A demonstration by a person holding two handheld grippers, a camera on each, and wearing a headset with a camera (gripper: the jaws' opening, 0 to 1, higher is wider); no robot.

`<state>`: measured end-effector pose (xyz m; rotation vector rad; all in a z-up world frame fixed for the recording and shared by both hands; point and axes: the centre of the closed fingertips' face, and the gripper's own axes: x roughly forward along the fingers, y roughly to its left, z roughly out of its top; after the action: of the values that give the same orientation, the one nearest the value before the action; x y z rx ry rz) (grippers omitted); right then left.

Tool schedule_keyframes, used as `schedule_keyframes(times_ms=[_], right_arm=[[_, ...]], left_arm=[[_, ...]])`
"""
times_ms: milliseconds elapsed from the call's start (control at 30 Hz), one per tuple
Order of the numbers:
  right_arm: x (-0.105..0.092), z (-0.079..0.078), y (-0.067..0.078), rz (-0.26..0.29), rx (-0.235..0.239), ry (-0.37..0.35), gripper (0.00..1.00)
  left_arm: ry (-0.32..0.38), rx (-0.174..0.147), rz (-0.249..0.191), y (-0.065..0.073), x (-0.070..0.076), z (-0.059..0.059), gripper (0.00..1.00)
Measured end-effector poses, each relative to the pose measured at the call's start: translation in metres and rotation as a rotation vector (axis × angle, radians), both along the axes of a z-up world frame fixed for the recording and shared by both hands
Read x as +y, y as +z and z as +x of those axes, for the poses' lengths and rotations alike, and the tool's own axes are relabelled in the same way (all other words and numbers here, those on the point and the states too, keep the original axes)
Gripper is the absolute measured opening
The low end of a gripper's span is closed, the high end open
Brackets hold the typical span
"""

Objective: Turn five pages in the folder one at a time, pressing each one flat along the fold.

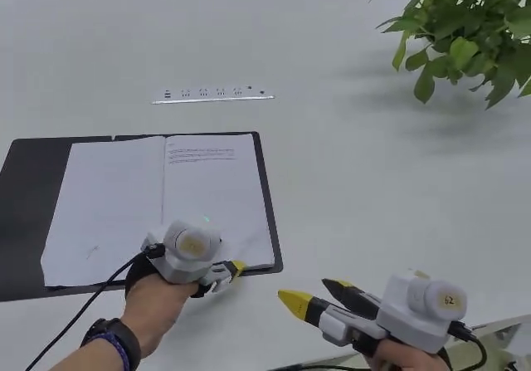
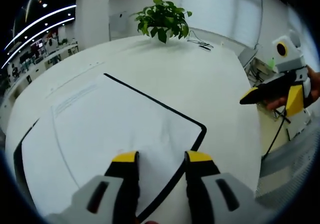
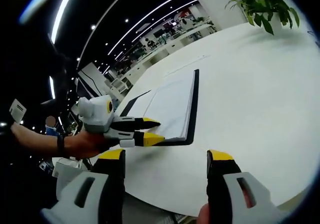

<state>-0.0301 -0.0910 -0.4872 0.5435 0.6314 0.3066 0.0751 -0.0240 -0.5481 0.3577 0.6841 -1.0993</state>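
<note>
Yellow-tipped R gripper (image 1: 311,294) is nearest, low right in head view, over bare table (image 1: 373,180). Its jaws are wide apart w/ nothing btwn them, and it sits clear of the folder (image 1: 25,180). L gripper (image 1: 228,273) is at folder's near right corner, jaws apart. In its own view they straddle the black cover edge and the page corner; can't tell if tips touch paper. Folder lies open and flat on table, left of centre, black cover showing round white sheets. Right page (image 1: 216,197) has a few printed lines at top; left page (image 1: 108,209) is mostly blank. Beyond it, power strip (image 1: 211,95) set in tabletop. Farthest, plant (image 1: 465,22) at right.
</note>
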Motion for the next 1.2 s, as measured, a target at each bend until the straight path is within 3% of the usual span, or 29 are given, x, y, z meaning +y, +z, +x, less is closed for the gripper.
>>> schedule_keyframes(times_ms=[267,367,600,733,800,867,1200], right_arm=[[0.001,0.003,0.001,0.010,-0.005,-0.005,0.65],[0.002,0.005,0.002,0.009,-0.007,-0.001,0.65],[0.002,0.005,0.002,0.011,-0.007,0.000,0.64],[0.003,0.004,0.000,0.014,-0.003,0.000,0.64],[0.003,0.004,0.000,0.014,-0.003,0.003,0.64],[0.004,0.004,0.000,0.014,-0.005,0.005,0.64],[0.011,0.027,0.001,0.009,-0.019,0.042,0.62]], left_arm=[[-0.010,-0.004,0.001,0.000,0.001,0.002,0.31],[0.017,0.017,-0.014,0.001,0.002,0.007,0.28],[0.047,0.027,-0.020,0.000,0.006,0.012,0.18],[0.090,0.050,-0.034,0.002,0.009,0.018,0.10],[0.128,0.088,-0.054,0.002,0.010,0.020,0.04],[0.141,0.092,-0.062,0.005,0.011,0.021,0.03],[0.174,0.088,-0.108,0.020,0.014,0.023,0.00]])
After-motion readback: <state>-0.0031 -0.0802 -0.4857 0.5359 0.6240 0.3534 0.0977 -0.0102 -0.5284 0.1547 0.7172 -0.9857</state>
